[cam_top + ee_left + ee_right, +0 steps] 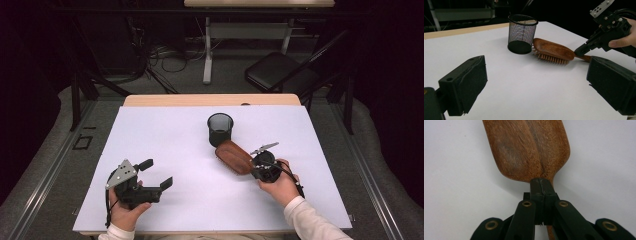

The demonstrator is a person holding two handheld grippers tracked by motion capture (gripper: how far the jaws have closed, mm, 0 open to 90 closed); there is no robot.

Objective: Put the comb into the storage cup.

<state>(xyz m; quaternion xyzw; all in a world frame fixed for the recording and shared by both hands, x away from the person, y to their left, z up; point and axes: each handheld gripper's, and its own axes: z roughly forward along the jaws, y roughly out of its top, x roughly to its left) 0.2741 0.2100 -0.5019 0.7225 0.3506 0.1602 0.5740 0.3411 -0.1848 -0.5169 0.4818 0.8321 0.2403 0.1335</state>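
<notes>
Your R gripper (pixel 256 166), hand low near desk (pixel 150 150) centre, jaws clamped on wooden hairbrush (pixel 234 156) handle; brush lies bristles-down, head touching mesh cup (pixel 220 128). L gripper (pixel 158 173) jaws wide, nothing between, near front-left corner. No legible writing.

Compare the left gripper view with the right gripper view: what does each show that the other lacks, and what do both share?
Left gripper view alone: the mesh cup standing upright, the hairbrush's bristles, the person's hand, and the left gripper with its jaws wide apart. Right gripper view alone: the wood grain close up. Both: the wooden hairbrush lying bristles down on the white table, and the right gripper shut on its handle.
</notes>
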